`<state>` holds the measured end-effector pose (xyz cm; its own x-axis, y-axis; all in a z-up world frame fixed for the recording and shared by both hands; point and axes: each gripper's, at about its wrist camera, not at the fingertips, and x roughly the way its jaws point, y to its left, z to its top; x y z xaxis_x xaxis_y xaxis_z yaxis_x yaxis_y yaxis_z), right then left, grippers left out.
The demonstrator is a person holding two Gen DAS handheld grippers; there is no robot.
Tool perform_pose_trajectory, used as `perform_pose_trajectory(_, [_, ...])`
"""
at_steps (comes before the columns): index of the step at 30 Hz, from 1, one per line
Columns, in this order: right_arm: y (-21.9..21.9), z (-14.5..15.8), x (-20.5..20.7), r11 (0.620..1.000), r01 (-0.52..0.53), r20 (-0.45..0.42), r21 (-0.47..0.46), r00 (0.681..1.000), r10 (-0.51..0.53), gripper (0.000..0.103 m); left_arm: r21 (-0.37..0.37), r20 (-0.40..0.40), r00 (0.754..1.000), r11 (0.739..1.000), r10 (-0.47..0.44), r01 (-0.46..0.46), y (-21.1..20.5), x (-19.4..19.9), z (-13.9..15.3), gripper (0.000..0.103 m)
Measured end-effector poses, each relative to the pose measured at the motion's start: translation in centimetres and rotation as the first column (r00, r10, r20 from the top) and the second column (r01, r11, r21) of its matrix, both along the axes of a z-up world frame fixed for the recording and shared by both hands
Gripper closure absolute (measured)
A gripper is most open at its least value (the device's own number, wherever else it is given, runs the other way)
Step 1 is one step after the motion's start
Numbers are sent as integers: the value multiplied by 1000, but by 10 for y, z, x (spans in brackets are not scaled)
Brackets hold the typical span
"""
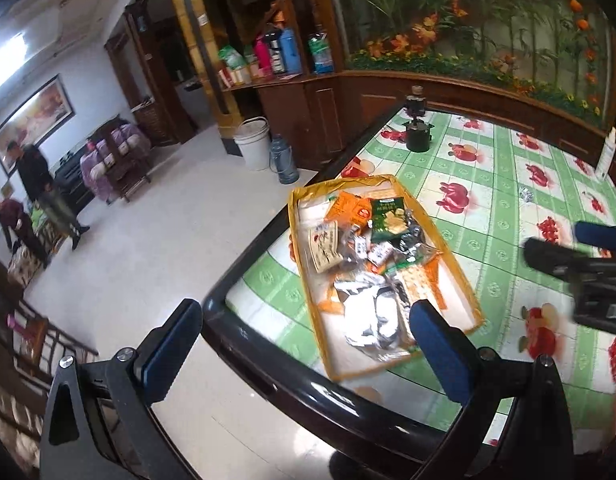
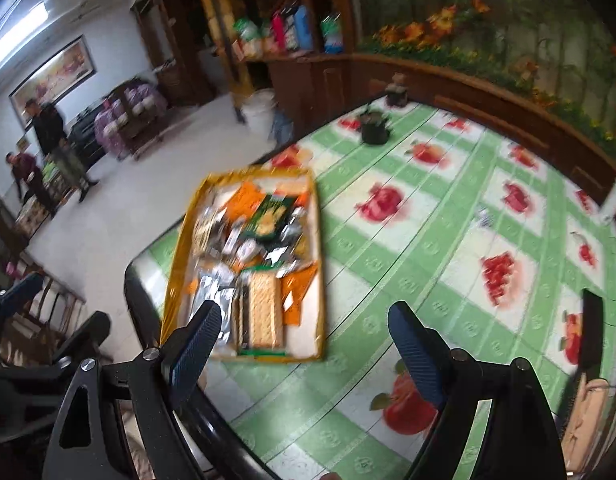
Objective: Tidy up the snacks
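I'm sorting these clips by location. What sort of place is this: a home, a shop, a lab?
Most likely a lived-in home, a dining or living area. A table with a fruit-print tablecloth holds a tray of snacks, thermos flasks stand on a wooden cabinet, and a framed painting hangs on the far wall.

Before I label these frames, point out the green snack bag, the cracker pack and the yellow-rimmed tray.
green snack bag (image 1: 384, 218): left wrist view, front face.
cracker pack (image 2: 263, 309): right wrist view, top of the crackers.
yellow-rimmed tray (image 1: 298, 236): left wrist view, left rim.
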<state>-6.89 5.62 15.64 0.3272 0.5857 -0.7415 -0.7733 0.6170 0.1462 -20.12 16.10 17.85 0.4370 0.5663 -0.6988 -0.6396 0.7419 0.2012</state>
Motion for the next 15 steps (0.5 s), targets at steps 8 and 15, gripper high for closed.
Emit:
perform_pose_trajectory(8, [11, 15, -20, 994, 108, -7, 7, 994, -108, 14, 3, 28, 993, 993, -119, 119, 34, 1, 11, 0])
perform_pose_trajectory(15, [20, 21, -34, 991, 134, 7, -10, 991, -134, 14, -42, 42, 991, 991, -126, 128, 50, 0, 8, 0])
